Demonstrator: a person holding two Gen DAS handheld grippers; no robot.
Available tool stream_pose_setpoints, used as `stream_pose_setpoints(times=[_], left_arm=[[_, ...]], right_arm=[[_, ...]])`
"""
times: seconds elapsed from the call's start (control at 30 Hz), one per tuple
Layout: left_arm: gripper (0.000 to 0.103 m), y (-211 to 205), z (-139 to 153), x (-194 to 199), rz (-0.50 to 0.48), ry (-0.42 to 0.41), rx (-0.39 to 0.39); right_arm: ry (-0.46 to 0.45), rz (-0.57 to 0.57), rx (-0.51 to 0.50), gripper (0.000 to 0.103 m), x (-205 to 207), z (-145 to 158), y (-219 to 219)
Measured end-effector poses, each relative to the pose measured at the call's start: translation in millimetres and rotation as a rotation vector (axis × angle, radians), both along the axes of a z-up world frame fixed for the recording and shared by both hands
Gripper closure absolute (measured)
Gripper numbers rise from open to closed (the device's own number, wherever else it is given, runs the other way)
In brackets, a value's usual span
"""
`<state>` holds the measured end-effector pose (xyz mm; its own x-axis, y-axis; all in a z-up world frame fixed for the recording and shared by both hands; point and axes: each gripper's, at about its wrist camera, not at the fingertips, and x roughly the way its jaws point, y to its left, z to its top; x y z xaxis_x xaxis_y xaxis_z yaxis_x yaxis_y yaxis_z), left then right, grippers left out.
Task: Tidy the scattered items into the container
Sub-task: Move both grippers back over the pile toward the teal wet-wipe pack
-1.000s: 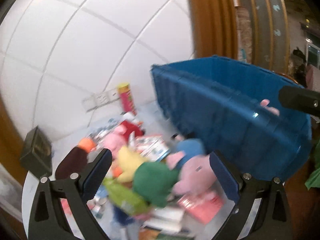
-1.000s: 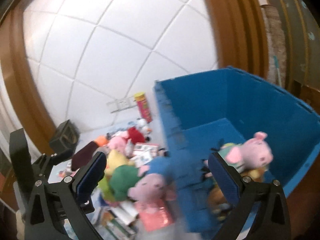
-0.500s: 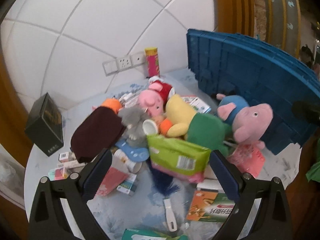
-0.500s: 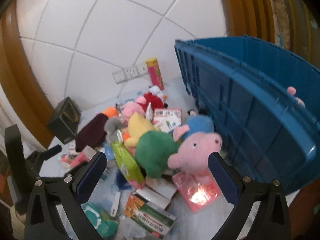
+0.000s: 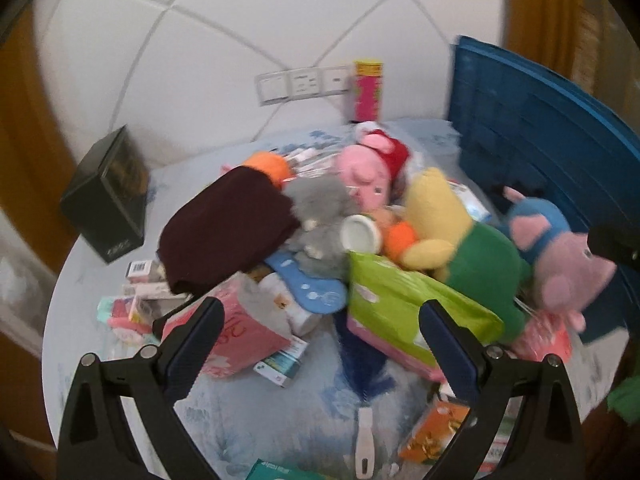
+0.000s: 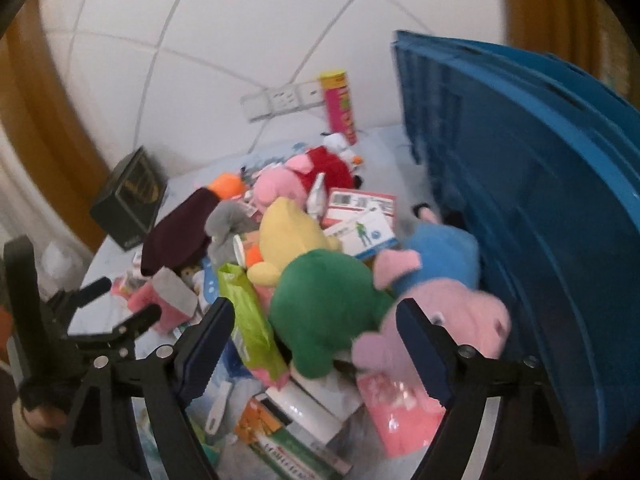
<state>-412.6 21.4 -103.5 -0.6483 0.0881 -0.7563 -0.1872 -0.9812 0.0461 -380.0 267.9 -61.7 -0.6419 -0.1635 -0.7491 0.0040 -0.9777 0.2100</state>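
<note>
Right wrist view: hand-held gripper (image 6: 316, 338) open, just narrowing; blue crate (image 6: 540, 216) interior hidden.

You are looking at: two pink pig plushes (image 5: 572, 276) (image 5: 362, 174); one yellow-and-green plush (image 5: 460, 240); one grey plush (image 5: 320, 208); one blue crate (image 6: 540, 184); one black box (image 5: 106, 208); one pink-and-yellow tube (image 5: 368, 90); one green wipes pack (image 5: 404, 304); one dark maroon cloth (image 5: 228, 236). Small cartons are lying too jumbled to count.
</note>
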Motion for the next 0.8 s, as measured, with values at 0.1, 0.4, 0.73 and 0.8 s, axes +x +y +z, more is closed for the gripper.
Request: stream_pose_setpoints(times=[0.1, 0.4, 0.73, 0.8], left_arm=[[0.004, -20.5, -11.4, -8.8, 0.089, -0.018, -0.03], [0.004, -97.3, -48.2, 15.0, 0.271, -0.12, -0.085], [0.004, -103.8, -89.3, 104.7, 0.382, -0.237, -0.021], [0.004, -93.4, -90.5, 120.2, 0.401, -0.238, -0.004]], right_arm=[[-0.02, 0.057, -0.002, 0.019, -23.4, -11.2, -2.6], [-0.083, 0.218, -0.016, 0.019, -54.8, -46.1, -42.8], [-0.091, 0.366, 0.005, 0.045, -15.8, -72.3, -87.4], [-0.066, 0.401, 0.011, 0.045, -1.2, -67.0, -87.3]])
